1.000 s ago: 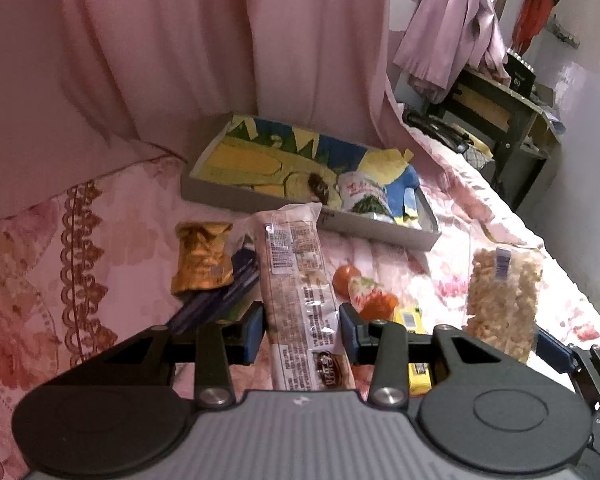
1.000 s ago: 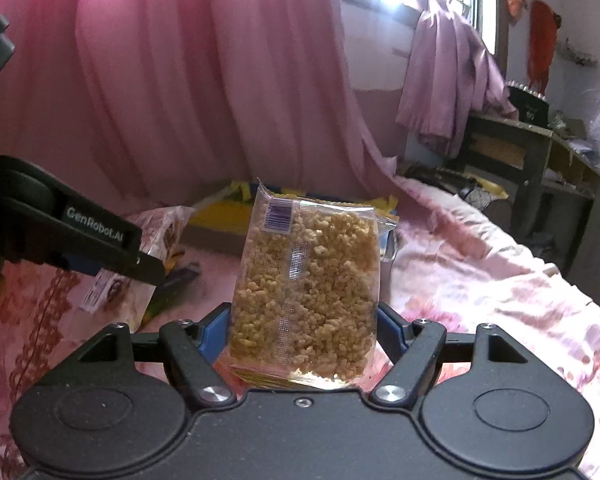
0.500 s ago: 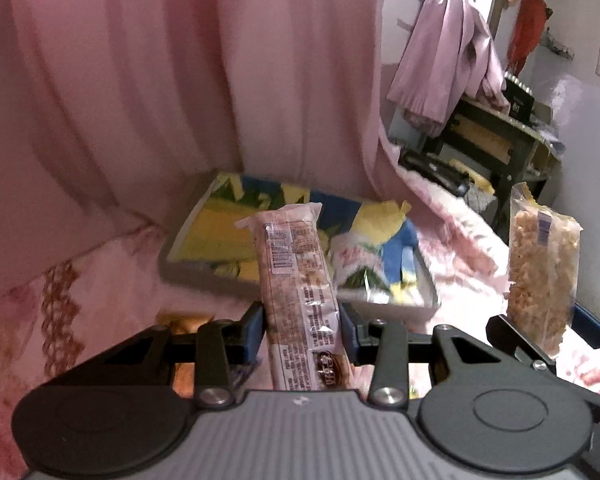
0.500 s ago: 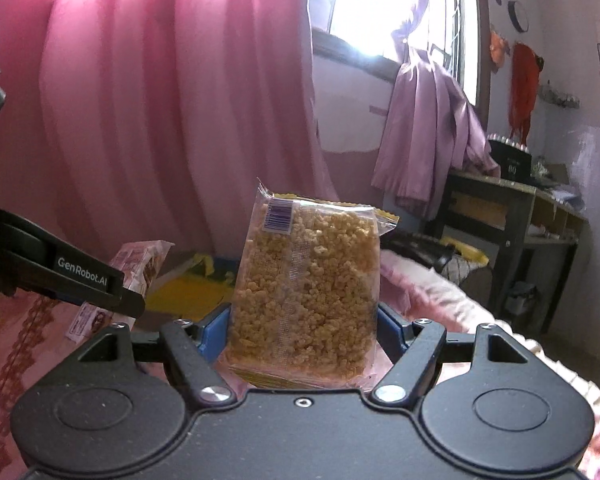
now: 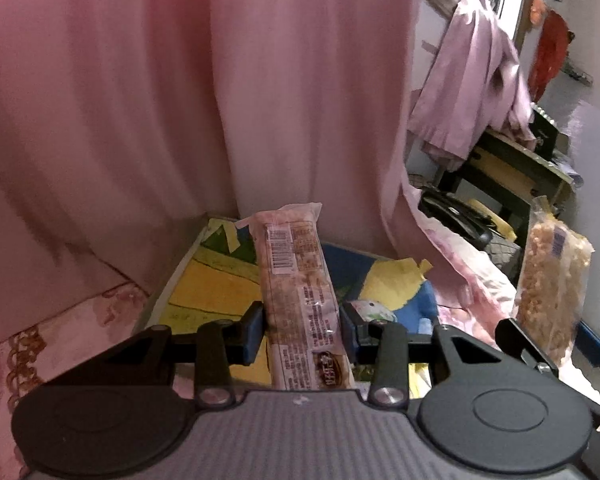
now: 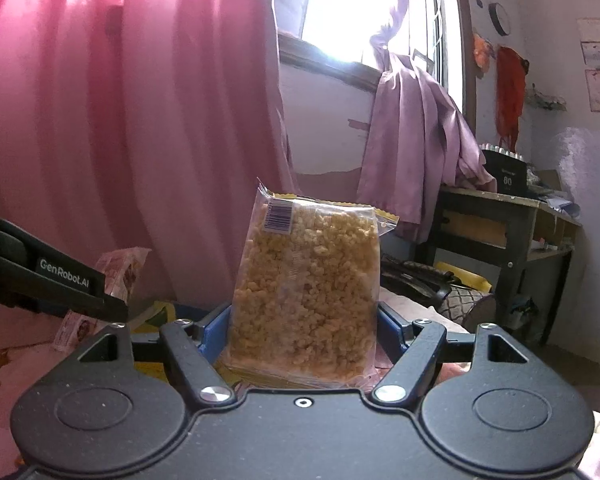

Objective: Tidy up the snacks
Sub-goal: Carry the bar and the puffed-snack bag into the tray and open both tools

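Right now the left gripper is clenched on a long pink snack packet, its blue pads pressing the wrapper on both sides so that the packet stands up and away from the camera, barcode near its far end. Beneath and beyond it lies a shallow tray lined with yellow, blue and green paper, resting on a bed covered by a pink floral sheet; a small round green-and-white packet lies in the tray just right of the held packet. A pink curtain hangs close behind the tray. At the right edge of the left wrist view, the right gripper appears, grasping a clear bag of puffed yellow snacks; in its own view the bag stands upright between the blue pads, which press its lower sides, with a barcode sticker at its top left corner. The pink packet also shows at the left of that view, beyond the left gripper's dark finger. Farther off stand a bright window, a lilac curtain and a wooden desk.
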Demonstrator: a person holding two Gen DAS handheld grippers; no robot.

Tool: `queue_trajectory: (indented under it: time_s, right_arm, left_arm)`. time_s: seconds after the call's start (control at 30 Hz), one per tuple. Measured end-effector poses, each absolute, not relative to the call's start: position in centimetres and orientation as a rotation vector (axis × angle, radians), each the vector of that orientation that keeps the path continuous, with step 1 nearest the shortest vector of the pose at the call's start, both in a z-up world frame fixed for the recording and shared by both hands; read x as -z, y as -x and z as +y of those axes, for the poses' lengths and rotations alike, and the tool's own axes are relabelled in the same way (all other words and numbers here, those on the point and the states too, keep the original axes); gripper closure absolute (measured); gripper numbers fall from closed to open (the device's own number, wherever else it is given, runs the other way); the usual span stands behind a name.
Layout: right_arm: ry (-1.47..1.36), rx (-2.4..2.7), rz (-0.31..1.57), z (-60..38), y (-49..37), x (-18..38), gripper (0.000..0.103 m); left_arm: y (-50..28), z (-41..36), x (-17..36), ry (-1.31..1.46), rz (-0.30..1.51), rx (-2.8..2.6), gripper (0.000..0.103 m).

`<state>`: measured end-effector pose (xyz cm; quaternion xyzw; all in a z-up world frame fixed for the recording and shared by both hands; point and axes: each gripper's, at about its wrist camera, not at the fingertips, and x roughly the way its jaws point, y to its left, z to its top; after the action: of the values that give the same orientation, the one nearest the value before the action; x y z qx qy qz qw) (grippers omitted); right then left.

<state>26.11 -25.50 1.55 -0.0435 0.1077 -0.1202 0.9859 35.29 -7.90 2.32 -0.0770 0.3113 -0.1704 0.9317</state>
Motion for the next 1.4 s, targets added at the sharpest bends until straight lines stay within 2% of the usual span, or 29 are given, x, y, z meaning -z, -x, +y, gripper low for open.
queue_trajectory:
  time_s: [0.63, 0.97, 1.3, 1.4]
  right_arm:
    - [-0.032, 0.215, 0.409, -28.5, -38.3, 5.2, 0.027]
    - [-0.069, 0.199, 0.54, -28.8, -40.7, 8.6, 0.027]
    - [-0.078, 0.186, 0.55, -28.8, -40.9, 9.1, 0.025]
    - [-0.079, 0.19, 0.535, -28.7, -40.5, 8.9, 0.021]
  left_arm:
    - [-46.4, -12.6, 3.9, 0.12, 0.761, 0.31, 0.059]
    - [-47.6, -13.4, 7.7, 0.094, 0.862, 0.3, 0.059]
    - [-47.9, -14.2, 7.8, 0.099, 0.856, 0.294, 0.059]
    - [-47.8, -14.1, 7.8, 0.119, 0.864, 0.282, 0.052]
